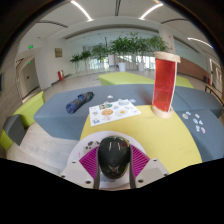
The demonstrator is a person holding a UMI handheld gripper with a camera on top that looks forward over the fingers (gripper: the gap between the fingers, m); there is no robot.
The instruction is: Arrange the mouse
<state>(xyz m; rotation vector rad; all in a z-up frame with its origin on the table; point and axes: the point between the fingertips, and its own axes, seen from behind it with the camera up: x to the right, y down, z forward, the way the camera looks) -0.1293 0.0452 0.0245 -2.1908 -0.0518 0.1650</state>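
Observation:
A black computer mouse [113, 155] sits between my gripper's fingers, held above the yellow table [150, 135]. Both magenta pads [90, 163] press against its sides. My gripper [113, 165] is shut on the mouse. The mouse's lower end is hidden at the bottom of the view.
A white mat [113, 111] with small printed shapes lies on the table just beyond the mouse. A tall red and white stand [165, 78] rises at the right. A dark blue object [79, 102] lies at the left. Small white pieces [197, 122] are scattered at the right. Potted plants stand far behind.

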